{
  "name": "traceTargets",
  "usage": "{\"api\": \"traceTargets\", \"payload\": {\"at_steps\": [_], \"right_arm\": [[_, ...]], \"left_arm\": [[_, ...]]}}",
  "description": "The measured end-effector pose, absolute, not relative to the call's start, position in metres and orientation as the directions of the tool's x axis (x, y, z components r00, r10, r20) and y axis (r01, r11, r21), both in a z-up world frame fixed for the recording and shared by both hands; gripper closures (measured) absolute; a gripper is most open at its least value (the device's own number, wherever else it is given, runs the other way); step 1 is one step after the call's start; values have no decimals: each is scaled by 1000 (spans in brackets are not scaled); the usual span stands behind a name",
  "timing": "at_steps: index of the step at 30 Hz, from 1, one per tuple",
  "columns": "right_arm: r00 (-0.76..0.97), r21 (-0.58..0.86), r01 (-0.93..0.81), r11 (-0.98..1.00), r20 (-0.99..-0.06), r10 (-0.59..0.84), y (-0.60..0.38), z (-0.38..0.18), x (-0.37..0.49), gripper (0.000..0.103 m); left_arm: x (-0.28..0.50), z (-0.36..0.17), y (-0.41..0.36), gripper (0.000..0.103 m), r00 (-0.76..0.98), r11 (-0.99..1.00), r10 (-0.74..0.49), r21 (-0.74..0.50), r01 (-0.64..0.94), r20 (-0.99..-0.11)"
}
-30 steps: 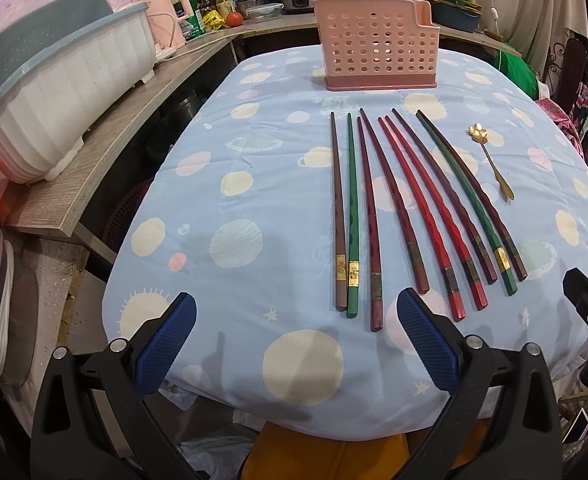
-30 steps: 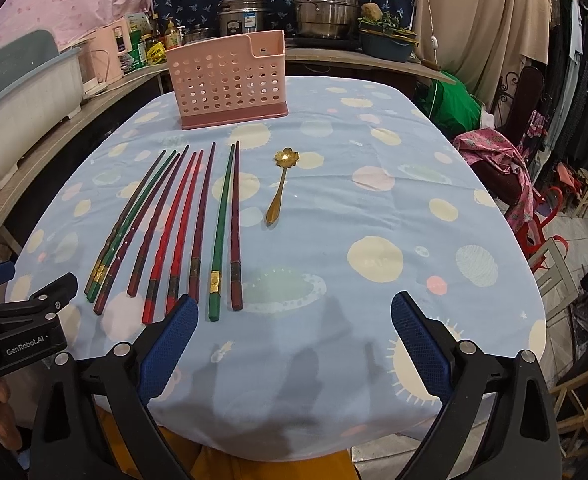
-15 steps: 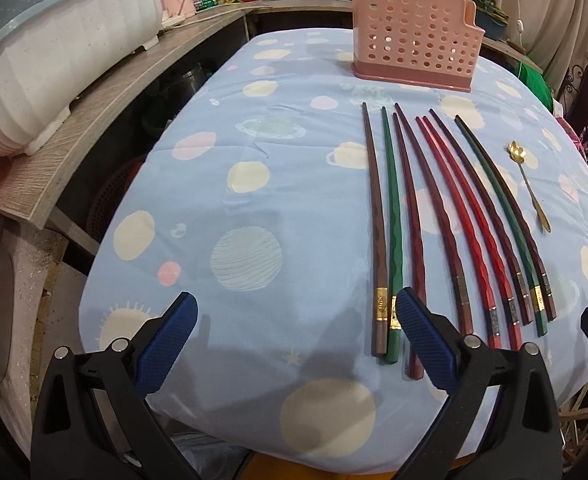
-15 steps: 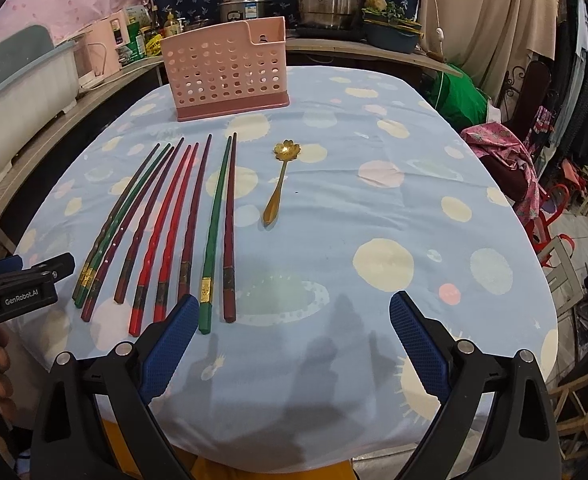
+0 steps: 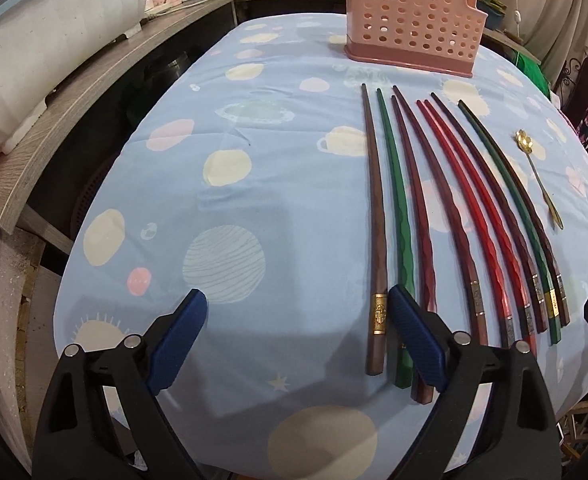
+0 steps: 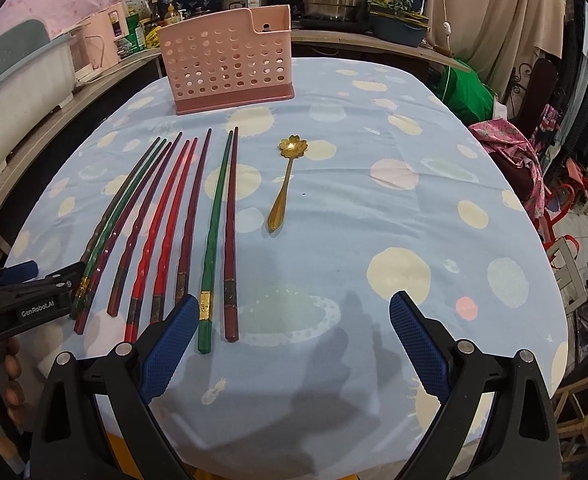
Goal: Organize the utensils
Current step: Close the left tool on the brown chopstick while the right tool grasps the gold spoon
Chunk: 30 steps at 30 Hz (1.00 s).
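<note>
Chopsticks [image 5: 453,216] are laid near the desk's front edge, ends beside the wide-open, empty left gripper [image 5: 297,336]; the right gripper [image 6: 294,344] is likewise spread, empty.

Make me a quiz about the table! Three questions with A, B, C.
1. Where is the spoon?
A. on the floor
B. on the tablecloth, right of the chopsticks
C. gripped in tongs

2. What colour is the spoon?
A. gold
B. blue
C. white

3. How are the left tongs and the right tongs?
A. both shut on a chopstick
B. one open, one shut
C. both open, holding nothing

Answers:
1. B, it lies flat on the cloth beside the rightmost chopstick.
2. A, its flower-shaped bowl and handle shine gold.
3. C, each pair's blue pads stand wide apart with nothing between them.
</note>
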State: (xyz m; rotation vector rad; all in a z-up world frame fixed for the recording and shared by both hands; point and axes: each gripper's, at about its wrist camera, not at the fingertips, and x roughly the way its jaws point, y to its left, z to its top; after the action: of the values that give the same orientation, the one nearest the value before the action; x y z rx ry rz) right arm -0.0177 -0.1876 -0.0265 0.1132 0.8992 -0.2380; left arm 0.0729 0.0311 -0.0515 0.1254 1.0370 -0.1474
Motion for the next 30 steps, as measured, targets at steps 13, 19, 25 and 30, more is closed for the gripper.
{"api": "traceTargets", "payload": {"at_steps": [13,19,25,30], "right_arm": [[600,83,255,963,-795,-91,-210,-36,34,53],[588,122,251,960,-807,-51,-213,-46,56,74],[599,87,241,967,-797,-78,-208,-48,57,92],[607,112,245,963,-792,-62,-210,-48,52,92]], "left_arm": [[80,-46,46,71,505,985,-78,13,175,-859],[80,-46,44,72,510,985,-73,19,173,-857],[80,-47,44,72,510,985,-75,17,174,-857],[79,-46,44,78,505,983,-87,8,183,-859]]}}
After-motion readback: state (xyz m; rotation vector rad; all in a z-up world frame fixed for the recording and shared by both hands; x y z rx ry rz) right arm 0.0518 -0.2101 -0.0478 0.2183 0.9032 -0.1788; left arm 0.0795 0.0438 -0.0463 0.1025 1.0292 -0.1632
